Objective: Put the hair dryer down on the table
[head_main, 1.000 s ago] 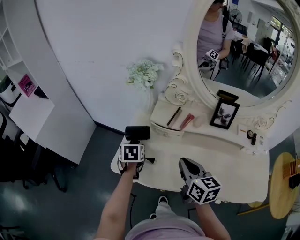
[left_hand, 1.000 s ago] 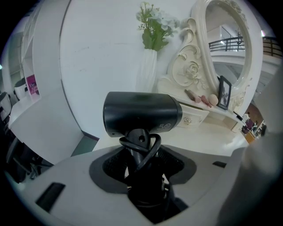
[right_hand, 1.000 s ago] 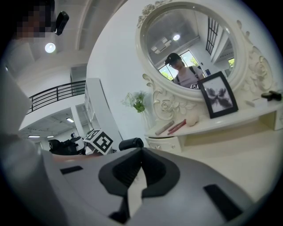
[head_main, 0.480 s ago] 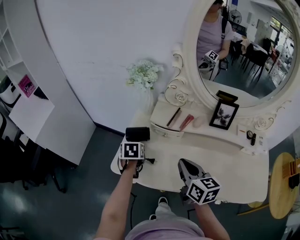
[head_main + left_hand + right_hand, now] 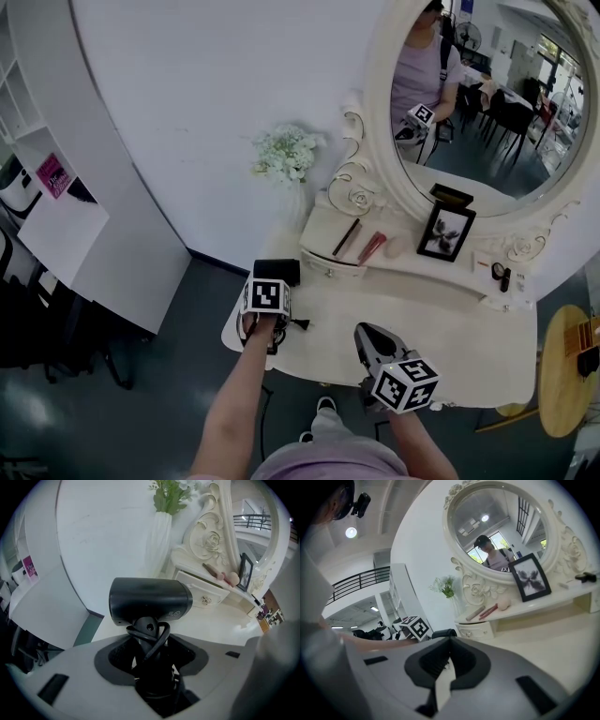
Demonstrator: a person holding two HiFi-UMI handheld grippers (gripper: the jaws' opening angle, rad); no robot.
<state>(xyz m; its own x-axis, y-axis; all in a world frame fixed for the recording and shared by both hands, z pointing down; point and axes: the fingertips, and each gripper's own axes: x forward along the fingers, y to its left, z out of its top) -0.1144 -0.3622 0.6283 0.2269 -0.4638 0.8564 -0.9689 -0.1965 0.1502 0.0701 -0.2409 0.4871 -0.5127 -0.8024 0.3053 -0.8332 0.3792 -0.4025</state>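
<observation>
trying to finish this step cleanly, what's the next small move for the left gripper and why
Probably lower the left gripper a little, slightly inward, until the hair dryer rests on the table. Its jaws clamp the cord-wrapped handle, and the dryer is held near the table's left edge.

Nothing legible: the small print on the hair dryer (image 5: 150, 602) and the pink card (image 5: 53, 172) are too blurred
</observation>
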